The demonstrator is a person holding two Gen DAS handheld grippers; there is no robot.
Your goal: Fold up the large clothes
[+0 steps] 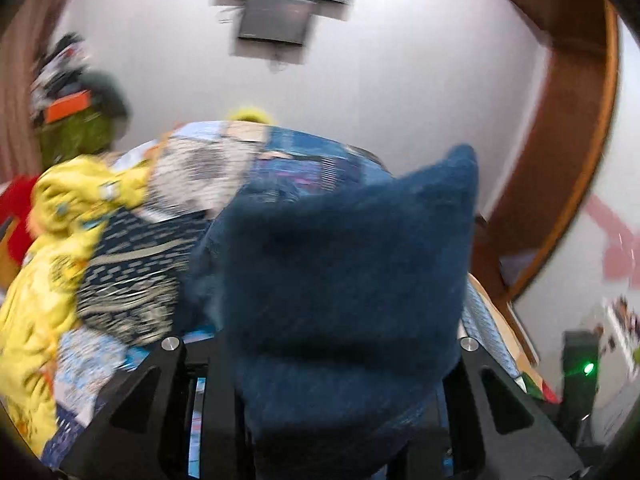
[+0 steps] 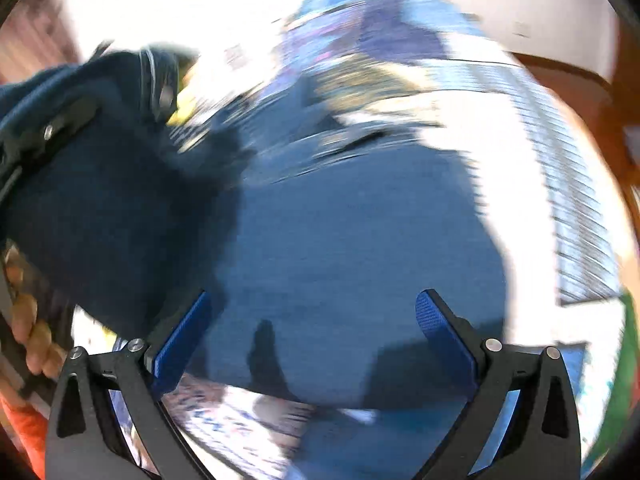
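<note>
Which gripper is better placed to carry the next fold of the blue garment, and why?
Probably the left gripper: blue garment is bunched between its fingers and lifted. The right gripper is open, hovering over the flat part on the bed.

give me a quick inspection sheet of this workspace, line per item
surface: bed with a blue patchwork-print cover
job's things: dark blue fleecy garment, one end lifted, the rest spread flat on the bed
clutter: crumpled yellow printed cloth, red fabric at the left edge
grippers: left gripper shut on the garment; right gripper open above it, blue-padded fingers apart
cables: nothing seen
surroundings: white wall, dark wall-mounted screen, brown wooden frame
</note>
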